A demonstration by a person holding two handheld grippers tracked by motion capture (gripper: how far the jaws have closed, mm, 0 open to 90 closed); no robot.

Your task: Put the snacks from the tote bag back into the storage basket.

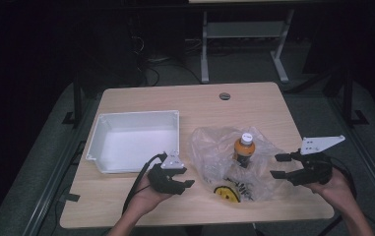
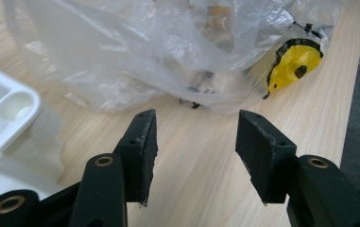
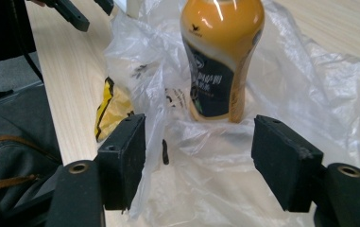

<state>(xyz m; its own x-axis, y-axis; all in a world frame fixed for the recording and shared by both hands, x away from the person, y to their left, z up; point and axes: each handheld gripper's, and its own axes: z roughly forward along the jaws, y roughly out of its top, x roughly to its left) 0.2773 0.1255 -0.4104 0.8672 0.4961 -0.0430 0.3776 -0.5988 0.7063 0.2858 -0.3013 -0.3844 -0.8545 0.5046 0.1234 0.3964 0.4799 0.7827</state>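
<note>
A crumpled clear plastic bag lies on the wooden table, with an orange drink bottle with a white cap standing upright on it. A yellow-and-black packet lies at the bag's near edge. My left gripper hovers just left of the bag, open and empty. In the left gripper view its jaws point at the bag and the packet. My right gripper is open at the bag's right edge. In the right gripper view its jaws stand wide, facing the bottle, with loose bag film below them.
A white plastic bin sits empty at the table's left, just beyond my left gripper; its corner shows in the left gripper view. A round cable hole is at the table's far edge. Another desk's legs stand behind.
</note>
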